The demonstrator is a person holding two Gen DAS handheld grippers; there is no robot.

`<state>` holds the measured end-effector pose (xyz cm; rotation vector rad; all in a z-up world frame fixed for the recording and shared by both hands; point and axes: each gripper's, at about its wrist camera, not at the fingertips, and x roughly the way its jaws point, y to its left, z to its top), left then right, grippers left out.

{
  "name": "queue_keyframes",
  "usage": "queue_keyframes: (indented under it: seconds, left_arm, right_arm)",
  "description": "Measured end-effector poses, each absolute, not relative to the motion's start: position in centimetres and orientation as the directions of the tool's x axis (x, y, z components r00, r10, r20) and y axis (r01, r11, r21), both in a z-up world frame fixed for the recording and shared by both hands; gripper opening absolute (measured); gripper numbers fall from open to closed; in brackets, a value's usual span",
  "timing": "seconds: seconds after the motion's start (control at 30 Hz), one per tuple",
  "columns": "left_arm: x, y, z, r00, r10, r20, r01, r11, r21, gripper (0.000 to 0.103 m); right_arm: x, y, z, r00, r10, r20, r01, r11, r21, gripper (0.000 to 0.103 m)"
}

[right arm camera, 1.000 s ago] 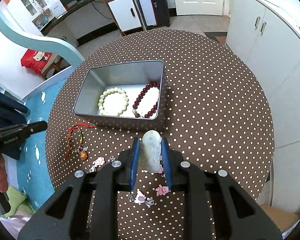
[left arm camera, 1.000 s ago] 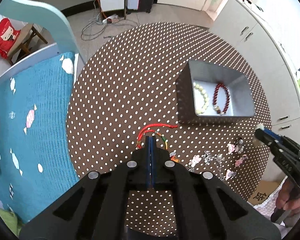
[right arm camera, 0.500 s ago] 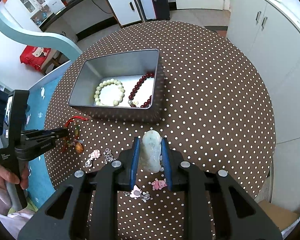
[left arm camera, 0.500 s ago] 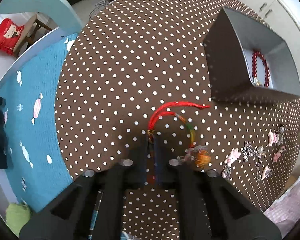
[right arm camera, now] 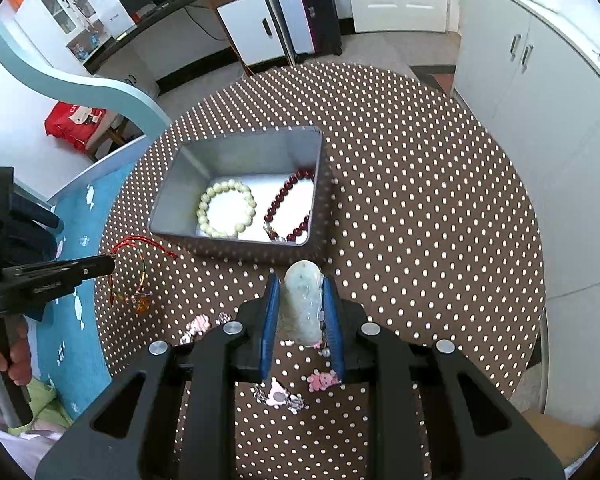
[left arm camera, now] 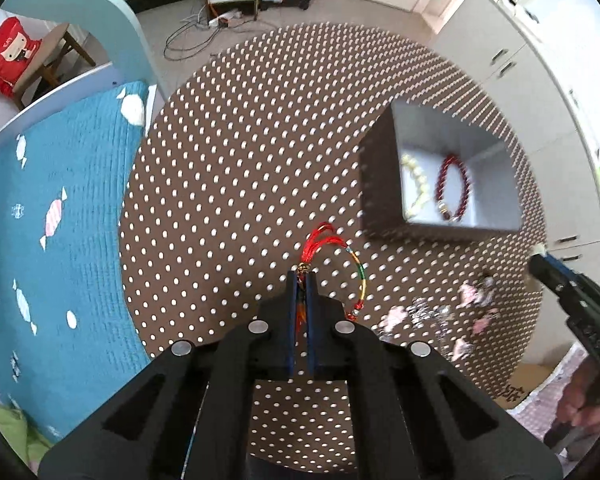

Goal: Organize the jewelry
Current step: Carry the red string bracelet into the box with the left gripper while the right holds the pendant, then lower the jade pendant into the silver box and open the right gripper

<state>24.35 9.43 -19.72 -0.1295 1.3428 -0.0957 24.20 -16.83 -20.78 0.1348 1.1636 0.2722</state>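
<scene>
Roughly halfway, judging by what's in the box versus what's out. The grey tin box (right arm camera: 242,152) on the polka-dot table (right arm camera: 420,208) already holds two pieces: the cream bead bracelet (right arm camera: 227,214) and the dark red bead bracelet (right arm camera: 290,210), lying side by side on its floor.

Left gripper (left arm camera: 300,280) is pinched tight on the red cord bracelet (left arm camera: 332,256) at its knot; the cord loop and coloured beads hang out ahead and to the right of the tips, near the box's closer wall. In the right wrist view the piece looks lifted off the cloth, but that can't be told for sure.

Right gripper (right arm camera: 302,304) is clamped narrow on a pale green jade pendant (right arm camera: 303,300), standing upright between the blue pads, just short of the box's near wall.

Still out on the cloth: a scatter of small pink and silver charms (right arm camera: 280,394) below the right gripper, well apart from the box.

Left to do, by the look of it: drop both held pieces in the box, then collect the charms.
</scene>
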Motion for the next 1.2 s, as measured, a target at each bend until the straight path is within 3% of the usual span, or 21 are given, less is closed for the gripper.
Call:
queue_keyframes:
  seconds: [0.23, 0.53, 0.83, 1.1, 1.2]
  left_arm:
    - [26.0, 10.1, -15.7, 0.313, -0.158, -0.937, -0.021, 0.985, -0.173, 0.003]
    - [29.2, 7.1, -10.5, 0.402, -0.263, -0.877, 0.065, 0.964, -0.259, 0.003]
    - [32.4, 0.4, -14.0, 0.310, -0.308, -0.899, 0.172, 0.949, -0.266, 0.003]
    - [33.2, -1.6, -17.4, 0.243, -0.253, -0.936, 0.193, 0.959, -0.209, 0.005]
    - [32.9, -0.7, -17.9, 0.239, -0.234, -0.943, 0.179, 0.965, -0.194, 0.022]
  right_arm:
    - [25.4, -16.9, -18.6, 0.424, 0.287, -0.859, -0.152, 0.957, 0.246, 0.021]
    - [26.7, -17.2, -17.6, 0.460, 0.289, -0.840, -0.142, 0.957, 0.251, 0.021]
    - [26.3, -18.9, -17.9, 0.468, 0.291, -0.834, -0.086, 0.955, 0.285, 0.021]
    - [27.0, -18.7, -18.3, 0.457, 0.323, -0.828, -0.091, 0.944, 0.318, 0.021]
    - [27.6, -17.6, -18.3, 0.444, 0.339, -0.829, -0.122, 0.940, 0.319, 0.021]
